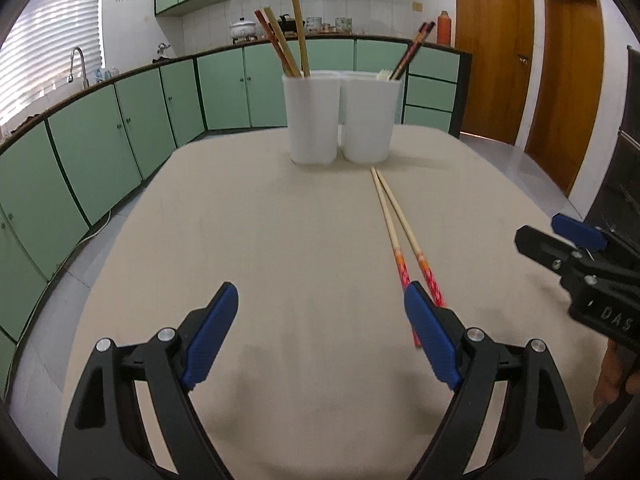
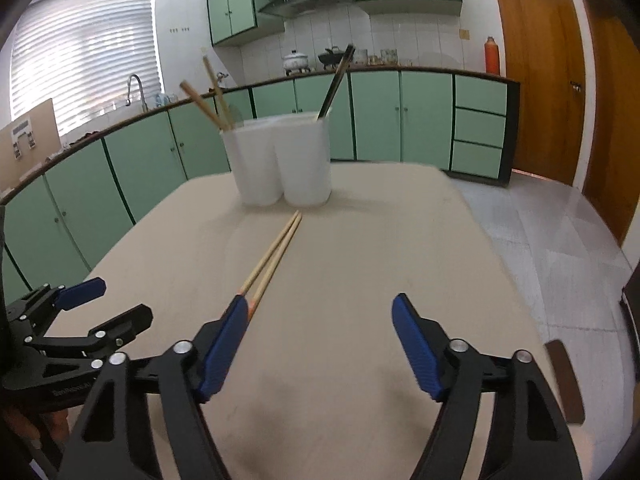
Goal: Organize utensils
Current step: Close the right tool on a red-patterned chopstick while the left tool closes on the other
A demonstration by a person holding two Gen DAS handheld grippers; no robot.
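The left gripper (image 1: 320,312) is held open and empty above the table (image 1: 240,240). The pair of chopsticks (image 1: 394,232) lies just before the white holder (image 1: 340,120). The right gripper (image 2: 320,320), also open and empty, is best lowered astride the patterned ends and closed squarely.

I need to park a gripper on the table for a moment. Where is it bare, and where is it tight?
Bare: the wide stretch of table left of the chopsticks, and the strip right of them. Tight: at the far end, where the chopstick tips lie close before the white holders.
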